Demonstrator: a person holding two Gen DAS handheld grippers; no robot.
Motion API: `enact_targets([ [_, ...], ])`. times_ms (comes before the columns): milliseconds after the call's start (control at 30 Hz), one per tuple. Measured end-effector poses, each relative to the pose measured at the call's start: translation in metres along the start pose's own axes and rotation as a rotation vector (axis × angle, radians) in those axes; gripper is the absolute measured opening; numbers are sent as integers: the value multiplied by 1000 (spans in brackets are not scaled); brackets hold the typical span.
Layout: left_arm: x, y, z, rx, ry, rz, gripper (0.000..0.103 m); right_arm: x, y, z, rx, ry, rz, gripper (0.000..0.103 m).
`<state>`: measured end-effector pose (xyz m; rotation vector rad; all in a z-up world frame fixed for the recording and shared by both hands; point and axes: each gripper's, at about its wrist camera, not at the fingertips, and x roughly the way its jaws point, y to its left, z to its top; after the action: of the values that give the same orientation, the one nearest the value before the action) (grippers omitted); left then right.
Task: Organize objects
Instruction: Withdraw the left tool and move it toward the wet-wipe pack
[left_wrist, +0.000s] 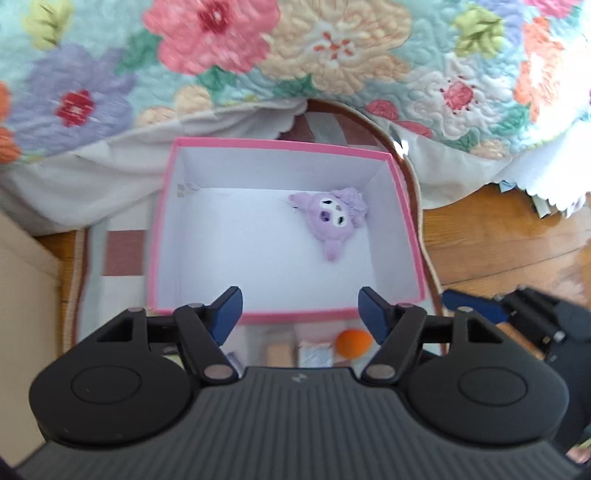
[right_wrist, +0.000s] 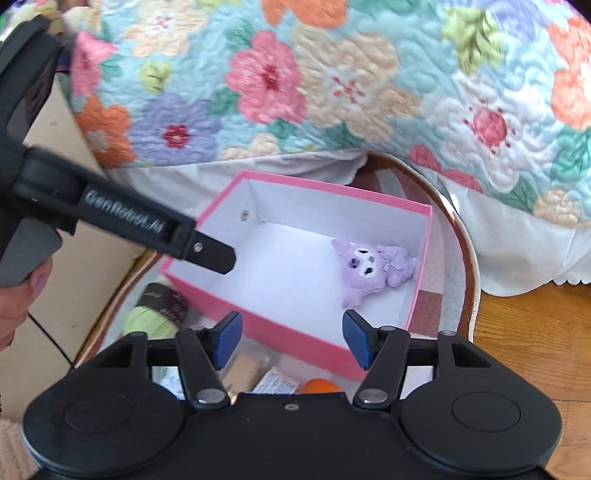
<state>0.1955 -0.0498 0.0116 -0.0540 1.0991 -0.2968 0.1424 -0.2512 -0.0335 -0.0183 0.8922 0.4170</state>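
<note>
So far, only one item put away: small lilac plush toy (left_wrist: 334, 218) lying inside pink-rimmed white cardboard box (left_wrist: 284, 146). Left gripper (left_wrist: 300, 314) and right gripper (right_wrist: 291, 338) both spread wide, empty. Orange ball (left_wrist: 354, 341), green yarn skein (right_wrist: 147, 321), perhaps small packets, left outside.

Pink box (left_wrist: 402, 218), lid off, white inside, sits upright on the rug. Purple plush toy (left_wrist: 334, 216) lies face-up on the box floor, far right corner, head near the right wall, one ear pointing to the near wall. Orange ball (left_wrist: 352, 341), small white packet (left_wrist: 314, 354) and tan block (left_wrist: 279, 353) lie just outside the box's near wall.
</note>
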Motion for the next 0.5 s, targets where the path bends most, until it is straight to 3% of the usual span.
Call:
enact_targets([
  [167, -32, 1, -31, 17, -30, 50, 73, -31, 26, -7, -76, -11, -10, 88],
  [500, -91, 7, -80, -7, -115, 64, 76, -61, 44, -32, -153, -20, -23, 90],
])
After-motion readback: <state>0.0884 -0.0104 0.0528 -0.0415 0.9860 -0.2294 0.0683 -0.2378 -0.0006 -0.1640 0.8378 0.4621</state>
